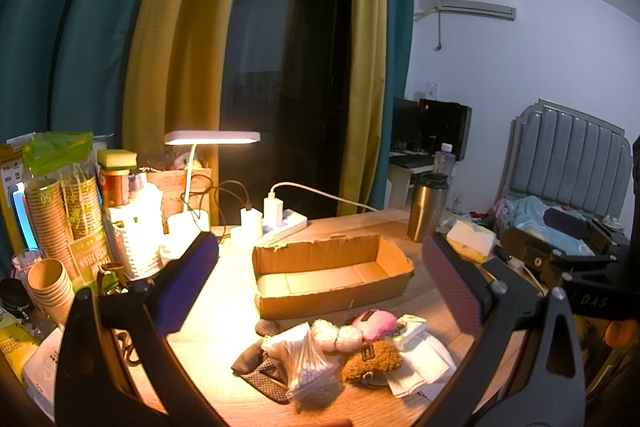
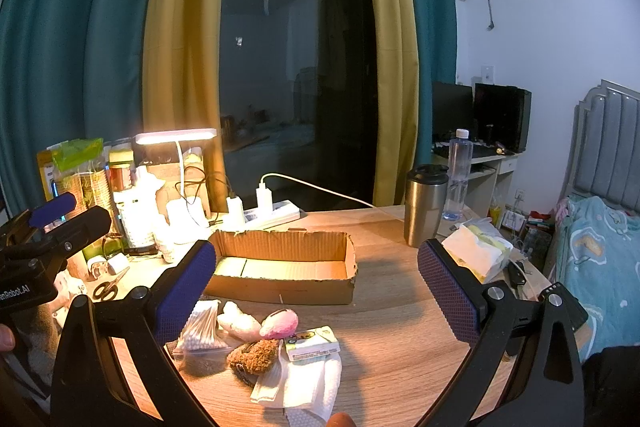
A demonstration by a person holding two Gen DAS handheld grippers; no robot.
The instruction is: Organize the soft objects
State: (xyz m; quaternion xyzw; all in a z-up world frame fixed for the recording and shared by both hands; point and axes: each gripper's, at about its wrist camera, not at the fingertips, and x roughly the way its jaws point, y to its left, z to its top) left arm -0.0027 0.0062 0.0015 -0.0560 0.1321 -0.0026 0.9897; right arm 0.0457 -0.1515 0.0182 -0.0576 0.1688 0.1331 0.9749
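An empty cardboard box (image 1: 332, 273) lies open on the wooden table; it also shows in the right wrist view (image 2: 282, 269). In front of it is a pile of soft items: a pink plush (image 1: 376, 323) (image 2: 280, 323), a brown plush (image 1: 372, 361) (image 2: 254, 351), white fluffy balls (image 1: 336, 335) (image 2: 240, 319), a bag of cotton swabs (image 1: 306, 359) (image 2: 198, 327), white tissues (image 1: 420, 363) (image 2: 304, 383) and a dark mesh pouch (image 1: 260, 367). My left gripper (image 1: 320, 259) is open and empty above the pile. My right gripper (image 2: 316, 263) is open and empty too.
A lit desk lamp (image 1: 212, 138), power strip (image 1: 280, 225), paper cups (image 1: 60, 219) and a white basket (image 1: 136, 247) crowd the left. A steel tumbler (image 1: 428, 207) (image 2: 424, 205) and a tissue pack (image 2: 476, 251) stand at the right. Scissors (image 2: 108, 287) lie at the left.
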